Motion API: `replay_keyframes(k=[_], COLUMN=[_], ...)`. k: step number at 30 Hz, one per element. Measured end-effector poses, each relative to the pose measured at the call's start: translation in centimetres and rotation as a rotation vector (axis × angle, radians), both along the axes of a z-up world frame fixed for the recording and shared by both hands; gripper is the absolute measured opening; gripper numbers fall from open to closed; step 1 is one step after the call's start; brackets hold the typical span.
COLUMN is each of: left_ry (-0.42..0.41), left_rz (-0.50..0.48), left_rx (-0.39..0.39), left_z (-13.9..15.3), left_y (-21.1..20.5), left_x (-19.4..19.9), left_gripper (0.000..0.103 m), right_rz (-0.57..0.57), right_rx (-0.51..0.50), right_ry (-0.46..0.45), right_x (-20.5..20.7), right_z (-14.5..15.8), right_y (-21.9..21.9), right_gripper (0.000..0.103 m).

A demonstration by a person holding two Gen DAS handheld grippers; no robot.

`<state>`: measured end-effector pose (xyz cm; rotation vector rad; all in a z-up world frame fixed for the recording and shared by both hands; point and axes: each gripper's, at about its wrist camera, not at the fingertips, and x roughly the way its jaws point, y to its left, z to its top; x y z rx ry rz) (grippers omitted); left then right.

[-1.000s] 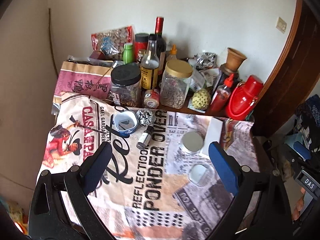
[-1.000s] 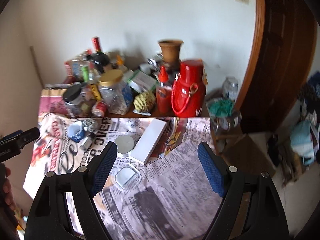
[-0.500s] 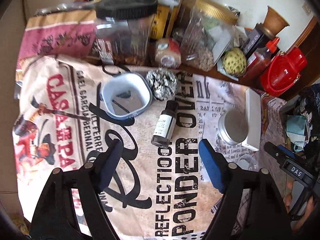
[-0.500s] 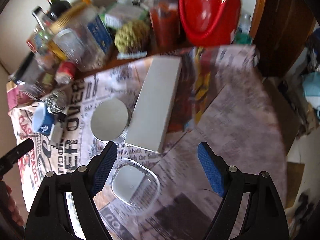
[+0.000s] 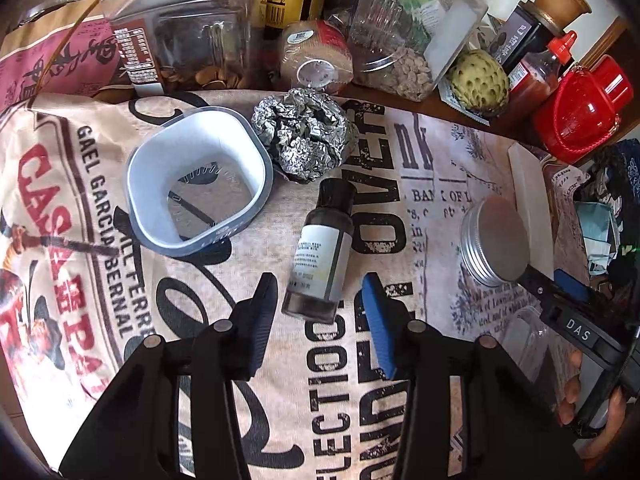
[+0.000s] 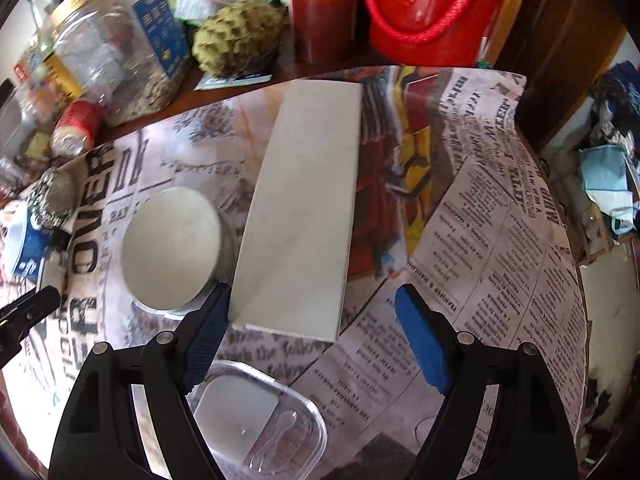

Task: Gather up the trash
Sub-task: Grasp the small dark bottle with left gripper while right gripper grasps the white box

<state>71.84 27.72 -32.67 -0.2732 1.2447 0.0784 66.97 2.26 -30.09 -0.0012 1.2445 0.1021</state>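
A small dark bottle (image 5: 320, 248) with a white label lies on the printed cloth. Its base sits between the fingers of my left gripper (image 5: 320, 292), whose jaws are closing; a gap still shows on each side. A crumpled foil ball (image 5: 304, 140) and a tipped white-and-blue cup (image 5: 200, 184) lie just beyond. My right gripper (image 6: 312, 304) is open, pointing down over the near end of a long white box (image 6: 304, 208) without touching it. Left of the box rests a round metal tin (image 6: 172, 252). A clear plastic lid (image 6: 256, 412) lies under the right gripper.
Jars (image 5: 180, 28), bottles, a green fruit (image 5: 480, 80), a sauce bottle (image 6: 324, 8) and a red jug (image 6: 432, 8) crowd the back of the table. The newspaper-print cloth (image 6: 500, 240) hangs over the right edge. A hand holds the right gripper (image 5: 576, 308) beside the tin.
Both grippers have dropped toward the table and tilted downward. The left jaws have narrowed around the bottle's base. The right gripper, still as wide, now straddles the box's near end.
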Motion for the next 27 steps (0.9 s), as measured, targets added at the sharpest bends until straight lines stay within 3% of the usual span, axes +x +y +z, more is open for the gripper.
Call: replay_keyframes(k=[6,11,18,21,23,27], left_ry=[-0.004,-0.028,-0.032,-0.012,0.006,-0.023], left_rz=[-0.026,-0.03,-0.028,-0.02,-0.004,0.027], left_rx=[0.029,0.077,0.148,0.122,0.051,0.003], left_z=[-0.9,-1.2,-1.5,-1.4,-1.2,0.7], left_y=[-0.7,-1.4,-2.4,-2.6,-2.7,-3.5], left_x=[1.2,1.1,1.2,1.2,0.8,-1.0], left_gripper=[0.037,0.034,0.029,0.028,0.028,0.027], right_rz=[-0.026,0.004,0.006,0.009,0.01,0.015], right_rx=[-0.027,-0.025,0.005,0.028,0.048,0.076], right_ry=[-0.044,-0.084,-0.076,-0.082,-0.088,-0.113], right_x=[0.9,1.8,0.3,-1.4,-2.2,-3.8], right_z=[-0.3,-0.4,0.4,1.5,2.5,4.5], right_y=[-0.7,-0.4,-1.2,-1.7,-2.6,-4.4], right_gripper=[0.076,0.048,0.048,0.048,0.048,0.048])
